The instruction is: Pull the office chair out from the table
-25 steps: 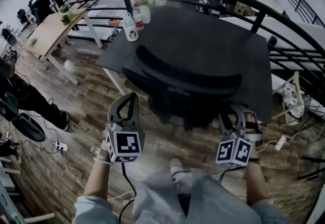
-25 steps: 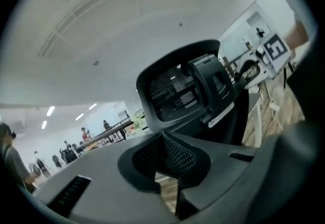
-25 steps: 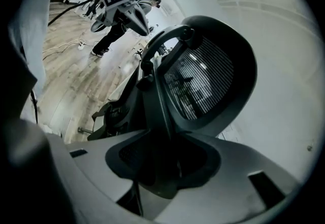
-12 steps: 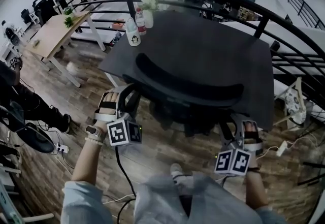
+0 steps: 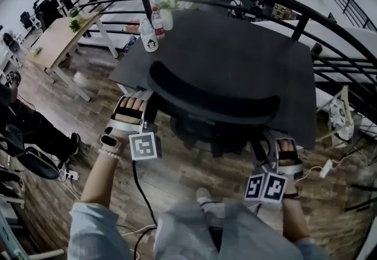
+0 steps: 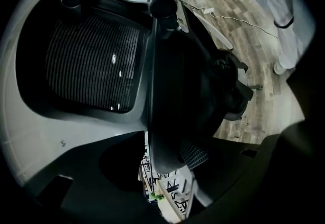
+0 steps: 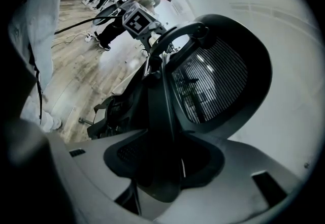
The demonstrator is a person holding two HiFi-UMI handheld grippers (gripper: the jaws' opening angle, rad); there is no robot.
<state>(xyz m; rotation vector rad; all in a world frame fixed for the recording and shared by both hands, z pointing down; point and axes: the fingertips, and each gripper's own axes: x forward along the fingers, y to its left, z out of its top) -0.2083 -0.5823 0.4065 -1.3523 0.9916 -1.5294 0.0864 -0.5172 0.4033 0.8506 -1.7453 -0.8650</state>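
Office chair [image 5: 212, 96] pushed in at dark table [image 5: 247, 46], backrest toward person. Left gripper [image 5: 151, 116] at backrest's left edge: jaws just been opening, now wide apart, frame edge between them. Right gripper [image 5: 263, 145] at right edge: jaws likewise just been opening, wide, straddling frame. Bottles [image 5: 150, 32] on table's far left corner.

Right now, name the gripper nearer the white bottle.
Left. The left gripper is at the chair end toward the white bottle, the right gripper at the far end; both have just been opening around the chair.
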